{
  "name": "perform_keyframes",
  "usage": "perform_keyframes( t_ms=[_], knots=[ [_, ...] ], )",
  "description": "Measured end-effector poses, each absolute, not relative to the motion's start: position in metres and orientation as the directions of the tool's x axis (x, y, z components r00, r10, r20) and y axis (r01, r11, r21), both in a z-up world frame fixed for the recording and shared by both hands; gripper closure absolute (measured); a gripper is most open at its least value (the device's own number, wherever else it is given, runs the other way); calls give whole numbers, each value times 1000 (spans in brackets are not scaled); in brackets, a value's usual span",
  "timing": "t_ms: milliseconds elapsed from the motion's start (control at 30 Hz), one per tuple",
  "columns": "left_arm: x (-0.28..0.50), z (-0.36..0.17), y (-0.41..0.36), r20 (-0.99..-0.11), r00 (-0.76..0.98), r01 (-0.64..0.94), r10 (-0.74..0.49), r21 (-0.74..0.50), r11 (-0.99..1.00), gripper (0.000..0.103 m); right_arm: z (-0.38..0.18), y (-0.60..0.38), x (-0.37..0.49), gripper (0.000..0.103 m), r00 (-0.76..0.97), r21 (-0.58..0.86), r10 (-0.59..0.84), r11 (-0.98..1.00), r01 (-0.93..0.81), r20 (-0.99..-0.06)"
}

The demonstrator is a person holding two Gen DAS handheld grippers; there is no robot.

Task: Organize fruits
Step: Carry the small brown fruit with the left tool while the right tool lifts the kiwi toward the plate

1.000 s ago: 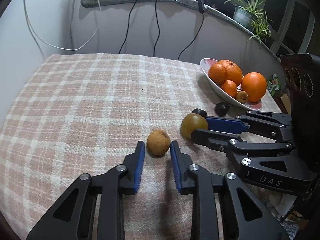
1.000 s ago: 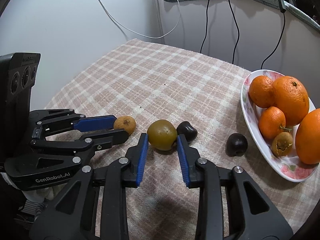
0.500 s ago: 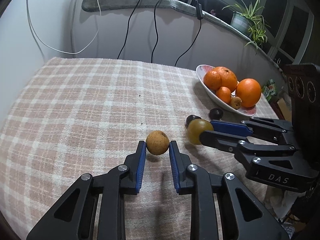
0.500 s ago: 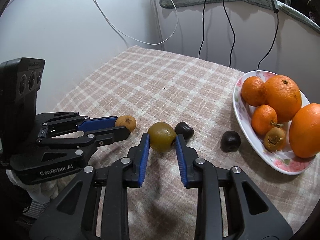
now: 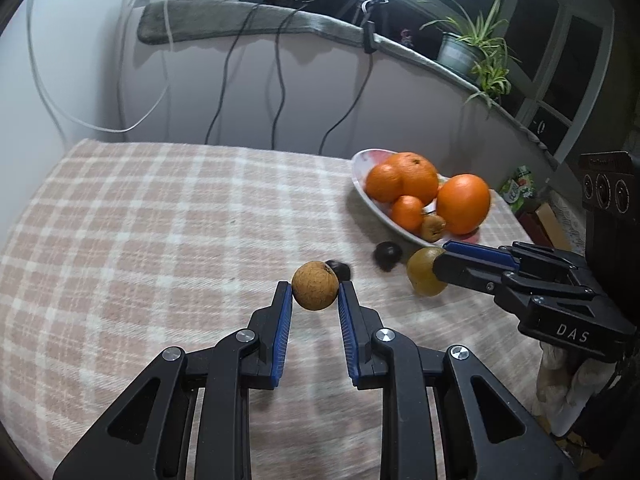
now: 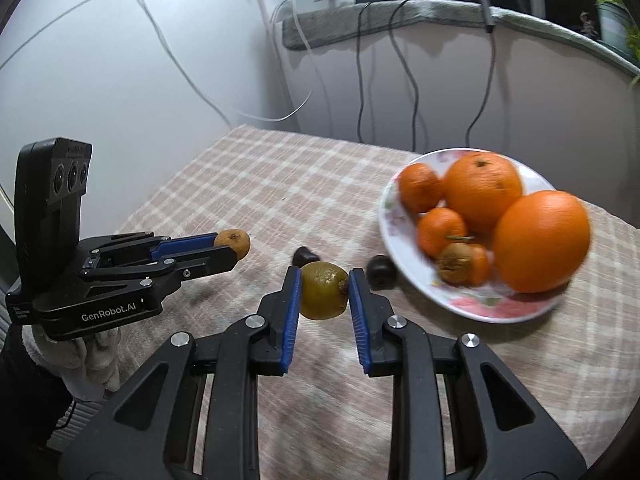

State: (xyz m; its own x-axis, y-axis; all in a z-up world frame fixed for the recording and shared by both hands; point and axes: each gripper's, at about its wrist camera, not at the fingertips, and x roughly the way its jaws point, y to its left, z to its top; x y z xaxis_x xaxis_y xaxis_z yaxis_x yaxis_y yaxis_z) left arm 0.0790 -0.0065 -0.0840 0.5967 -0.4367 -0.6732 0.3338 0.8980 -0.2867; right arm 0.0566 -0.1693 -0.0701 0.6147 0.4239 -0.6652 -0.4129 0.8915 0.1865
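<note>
My left gripper point(image 5: 314, 292) is shut on a small round brown fruit point(image 5: 314, 285) and holds it just above the checked tablecloth point(image 5: 160, 220). My right gripper point(image 6: 324, 280) has a larger greenish-brown fruit point(image 6: 322, 291) between its blue pads; its jaws are closing, and the pads press on the fruit, which is off the cloth. To the right, a white flowered plate point(image 6: 472, 308) holds several oranges point(image 6: 540, 236) and a small brown fruit point(image 6: 454, 266). Two dark fruits point(image 6: 305, 256) point(image 6: 382, 272) lie on the cloth before the plate.
A grey wall with hanging cables point(image 5: 280, 92) runs behind the table. A potted plant point(image 5: 476, 52) stands on the ledge above it at the right. The table's rounded edge falls away at the left, where a gloved hand point(image 6: 80, 356) holds the left gripper.
Both grippers have risen with their fruits off the cloth. The right one has swung toward the plate, leaving the near dark fruit behind it.
</note>
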Motion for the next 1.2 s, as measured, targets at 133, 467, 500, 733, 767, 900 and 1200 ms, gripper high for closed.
perform_keyframes(
  t_ms=[133,467,500,733,767,900,1200],
  knots=[
    [79,-79,-23,-663,590,360,-460,-294,885,81,-65,-188,54,80,637,193,410,903,-383,-653],
    [85,-73,-71,-651,559,434,-514,-298,850,81,-56,-239,54,95,684,207,369,928,-310,-629],
    [86,-72,-77,-650,555,441,-519,-298,846,81,-55,-243,55,95,690,212,367,929,-303,-624],
    [96,-75,-95,-655,542,453,-526,-300,840,81,-60,-262,60,95,686,239,375,927,-289,-624],
    [96,-74,-97,-654,541,457,-528,-298,838,81,-61,-264,60,95,683,247,378,926,-287,-625],
    [99,-72,-103,-658,544,471,-521,-275,838,81,-72,-271,48,86,639,314,439,898,-307,-632],
    [104,-68,-100,-652,560,464,-511,-264,846,81,-100,-252,-19,52,519,254,457,874,-415,-723]
  ],
)
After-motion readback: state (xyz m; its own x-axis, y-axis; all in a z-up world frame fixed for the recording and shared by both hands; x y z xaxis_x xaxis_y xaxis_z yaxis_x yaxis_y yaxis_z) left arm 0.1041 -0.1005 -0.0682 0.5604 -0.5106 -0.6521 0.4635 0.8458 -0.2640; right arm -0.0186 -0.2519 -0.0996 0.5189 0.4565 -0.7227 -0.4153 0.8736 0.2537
